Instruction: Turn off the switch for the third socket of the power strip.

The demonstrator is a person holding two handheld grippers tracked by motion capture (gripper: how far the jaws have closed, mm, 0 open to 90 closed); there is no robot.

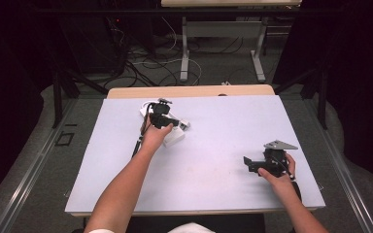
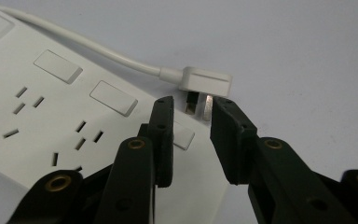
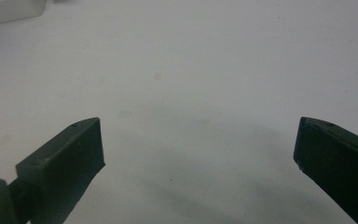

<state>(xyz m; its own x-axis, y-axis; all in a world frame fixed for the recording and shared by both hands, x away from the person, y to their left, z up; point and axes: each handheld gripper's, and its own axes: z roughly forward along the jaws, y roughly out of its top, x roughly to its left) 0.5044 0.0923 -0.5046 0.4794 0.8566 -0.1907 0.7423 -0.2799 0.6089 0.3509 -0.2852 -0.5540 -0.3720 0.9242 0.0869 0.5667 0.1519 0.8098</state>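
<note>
A white power strip and its plug are seen at the table's ten o'clock, where the left gripper is held narrowly open, gripping nothing. The right gripper, at four o'clock, is spread wide and empty.

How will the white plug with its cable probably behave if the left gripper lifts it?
The plug looks like hard plastic with metal pins, so it should stay stiff between the left gripper jaws. Its cable curves loosely, so it will probably flop and drag. Being joined to the power strip, it may tug that along.
</note>
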